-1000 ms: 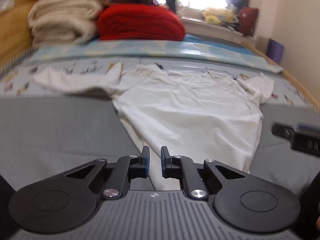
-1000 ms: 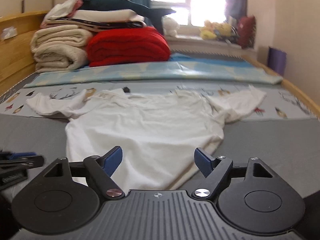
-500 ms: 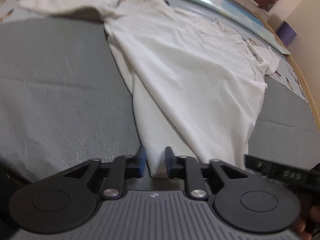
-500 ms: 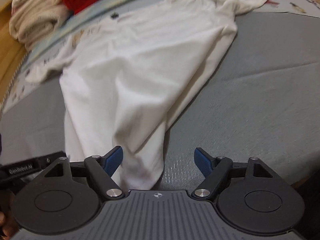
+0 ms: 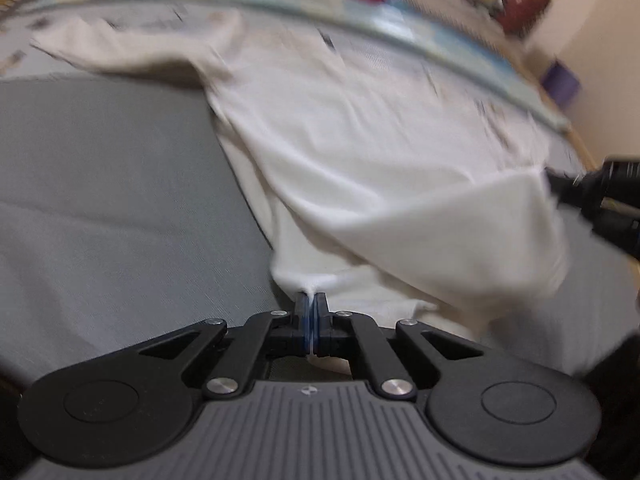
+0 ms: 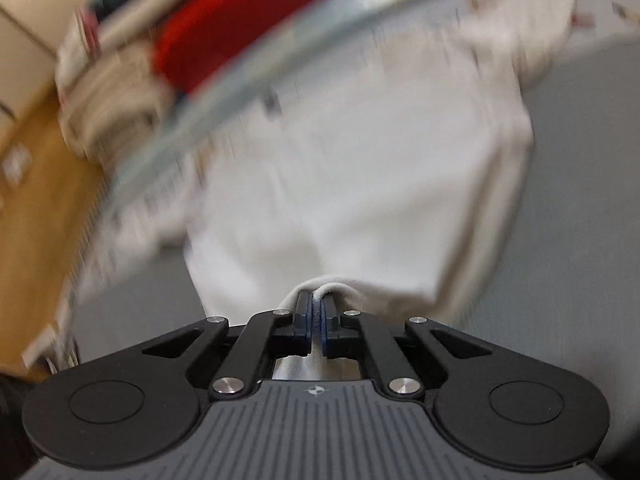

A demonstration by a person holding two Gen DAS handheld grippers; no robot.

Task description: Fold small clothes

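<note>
A small white T-shirt (image 5: 360, 128) lies spread on a grey bed cover (image 5: 100, 200), its collar at the far end. It also shows in the right wrist view (image 6: 360, 168). My left gripper (image 5: 311, 300) is shut on the shirt's near left hem corner. My right gripper (image 6: 317, 300) is shut on the near right hem corner. In the left wrist view the right gripper (image 5: 600, 196) shows at the right edge, holding its corner lifted and folded over. Both views are blurred by motion.
Folded blankets, a red one (image 6: 232, 28) and cream ones (image 6: 112, 96), are stacked at the bed's far end behind a light blue mat (image 5: 320, 0). A wooden bed frame (image 6: 36, 216) runs along the left. Grey cover (image 6: 580, 200) lies right of the shirt.
Both grippers have closed on the shirt's near hem corners. The right one was wide open half a second ago. The hem is now lifted and both views have swung upward.
</note>
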